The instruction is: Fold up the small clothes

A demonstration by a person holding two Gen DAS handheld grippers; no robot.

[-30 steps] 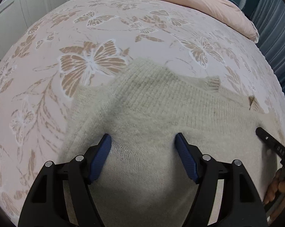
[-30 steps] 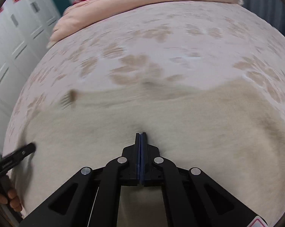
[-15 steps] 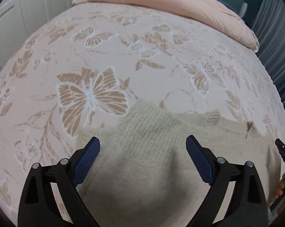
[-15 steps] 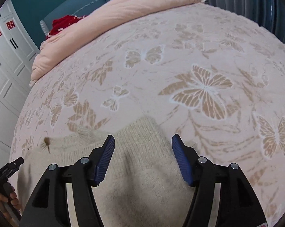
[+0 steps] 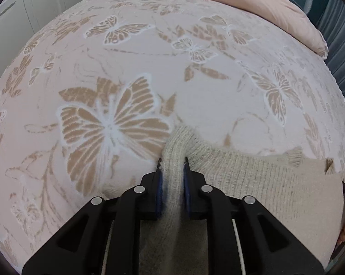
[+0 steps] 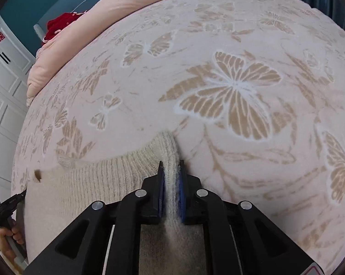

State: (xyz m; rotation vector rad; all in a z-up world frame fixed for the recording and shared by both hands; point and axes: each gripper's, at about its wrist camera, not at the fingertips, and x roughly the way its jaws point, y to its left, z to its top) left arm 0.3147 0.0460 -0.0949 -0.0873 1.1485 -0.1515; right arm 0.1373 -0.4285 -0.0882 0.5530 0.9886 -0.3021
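Sweater (image 5: 252, 183) corners pinched in left tongs (image 5: 172, 162) and right tongs (image 6: 170, 165), on bedspread (image 5: 149, 57).

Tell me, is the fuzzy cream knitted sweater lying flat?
No. The fuzzy cream knitted sweater is pinched into ridges by both grippers.

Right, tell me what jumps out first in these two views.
The cream knit sweater at the bottom of both views, a ridge of its ribbed edge pinched in each gripper: the left gripper and right gripper have just been closing, and each is now clamped on a corner. Beyond it spreads the pink bedspread with big tan butterflies, and a peach duvet bunched at the far end.
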